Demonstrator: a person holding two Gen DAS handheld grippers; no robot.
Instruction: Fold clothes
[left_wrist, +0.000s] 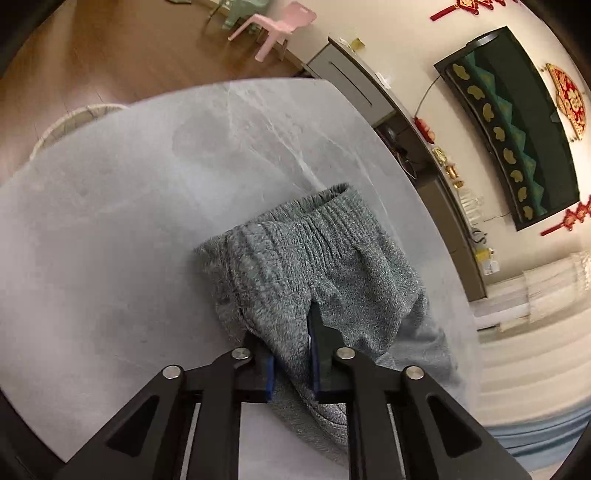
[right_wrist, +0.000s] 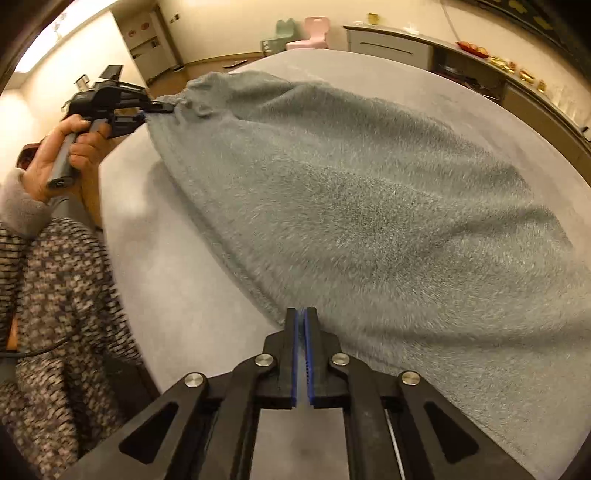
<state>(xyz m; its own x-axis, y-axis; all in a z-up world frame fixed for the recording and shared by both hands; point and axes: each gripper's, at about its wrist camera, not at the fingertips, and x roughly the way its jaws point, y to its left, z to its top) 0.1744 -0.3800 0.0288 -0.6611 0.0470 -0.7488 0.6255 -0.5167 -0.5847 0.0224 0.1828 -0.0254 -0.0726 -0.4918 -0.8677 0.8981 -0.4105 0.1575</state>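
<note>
A grey-green knit garment (right_wrist: 369, 206) with a ribbed elastic waistband (left_wrist: 314, 221) lies stretched over the round grey table (left_wrist: 129, 221). My left gripper (left_wrist: 291, 332) is shut on a bunch of the garment near the waistband; it also shows in the right wrist view (right_wrist: 159, 109), gripping the garment's far corner. My right gripper (right_wrist: 301, 314) has its blue pads pressed together at the garment's near hem, and the edge seems pinched between them.
The table edge (right_wrist: 122, 258) curves along the left, with the person's patterned sleeve (right_wrist: 55, 295) beside it. A pink chair (left_wrist: 273, 26) and a green chair stand on the wood floor beyond. A long cabinet (left_wrist: 424, 147) runs along the wall.
</note>
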